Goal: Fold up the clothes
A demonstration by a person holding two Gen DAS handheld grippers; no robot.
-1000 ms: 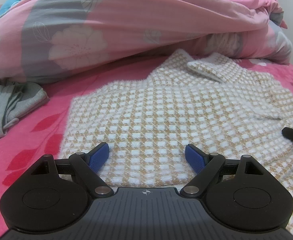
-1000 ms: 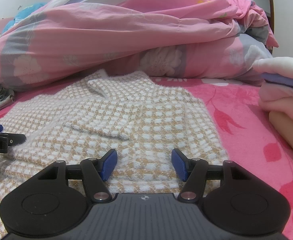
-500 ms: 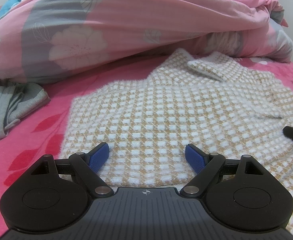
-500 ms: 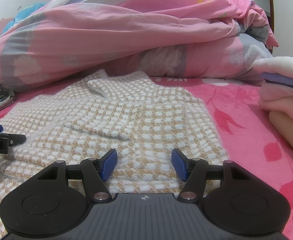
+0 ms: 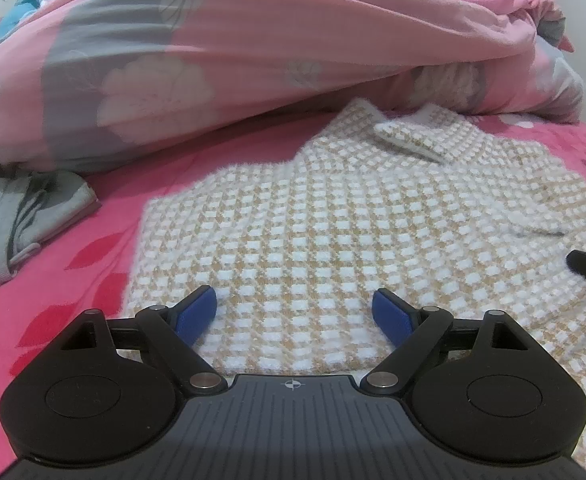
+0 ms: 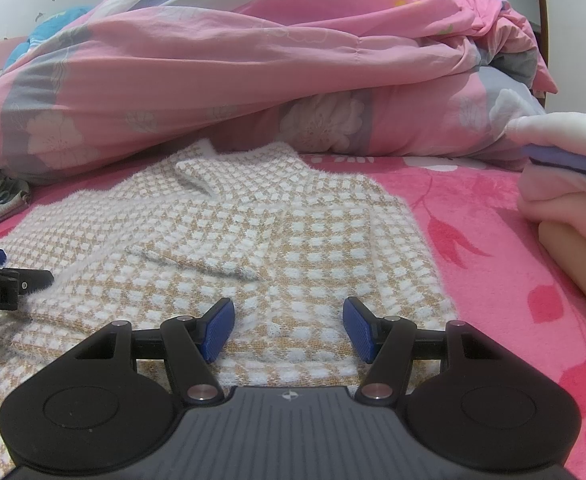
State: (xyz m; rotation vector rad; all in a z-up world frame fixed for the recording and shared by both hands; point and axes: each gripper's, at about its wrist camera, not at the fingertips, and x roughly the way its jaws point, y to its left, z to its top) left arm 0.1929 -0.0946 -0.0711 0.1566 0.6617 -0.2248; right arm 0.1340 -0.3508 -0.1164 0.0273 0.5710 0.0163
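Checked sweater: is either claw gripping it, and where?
Neither. Left claw and right claw are both open over the checked sweater near its hem.

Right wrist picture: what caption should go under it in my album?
Open right gripper poised over the checked sweater lying on the pink bed.

A fuzzy tan-and-white checked knit sweater (image 5: 333,224) is spread flat on the pink plush bedsheet (image 6: 493,248), with a heaped pink floral quilt (image 6: 233,80) piled behind it. A crumpled grey garment (image 5: 17,216) is found on the sheet to the sweater's left, and a stack of folded pale clothes (image 6: 573,184) to its right. The left gripper (image 5: 295,314) and right gripper (image 6: 289,328) are set side by side over the sweater's near hem, each spread apart above the knit.
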